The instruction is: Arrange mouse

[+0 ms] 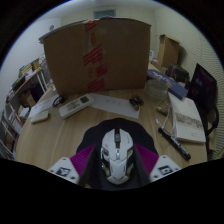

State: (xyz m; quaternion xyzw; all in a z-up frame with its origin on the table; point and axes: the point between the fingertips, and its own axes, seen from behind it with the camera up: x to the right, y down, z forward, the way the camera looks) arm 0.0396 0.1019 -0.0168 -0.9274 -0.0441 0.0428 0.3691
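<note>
A white mouse [115, 155] with black sides sits between my gripper's [115, 172] two fingers. The magenta pads [72, 165] press against its left and right sides, so the gripper is shut on it. The mouse is over a black mouse mat [97, 134] that lies on the wooden desk [50, 140], just ahead of the fingers. I cannot tell whether the mouse rests on the mat or is held slightly above it.
A white keyboard [88, 103] lies beyond the mat, in front of a large cardboard box [95, 55]. An open book [186, 120] and a black pen [172, 148] lie to the right. A dark monitor [203, 88] stands far right. Shelves [15, 110] stand at the left.
</note>
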